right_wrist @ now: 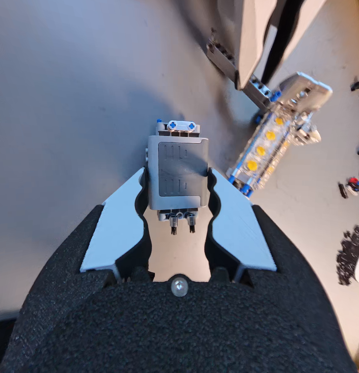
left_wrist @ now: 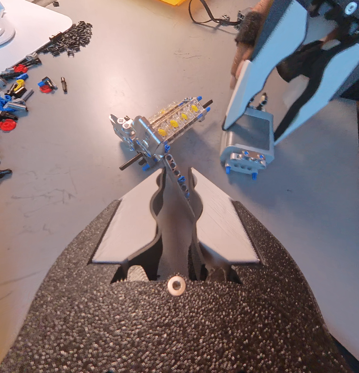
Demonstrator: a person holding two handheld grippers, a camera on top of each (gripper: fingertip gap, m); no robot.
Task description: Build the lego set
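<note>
A grey holed beam runs between the fingers of the left gripper, which are pinched onto it; at its far end the beam joins a clear block assembly with 4 yellow round pieces in a row, blue pins at its corners and a black axle poking out at the near end. The assembly tilts above the grey table, its far end higher. To its right stands a grey box with a dark panel, with blue pins on a small grey frame at one end and 2 black-tipped pins at the other; the right gripper clamps it by its 2 long sides, fingertips pressed against the casing. In the left wrist view the box sits low on the table, though whether it touches the surface cannot be told. A gloved hand shows behind the right gripper. Farther left lie loose small parts in blue, red, yellow and black, a heap of black pins beside a pale flat board, and a black cable near the table's far edge.
</note>
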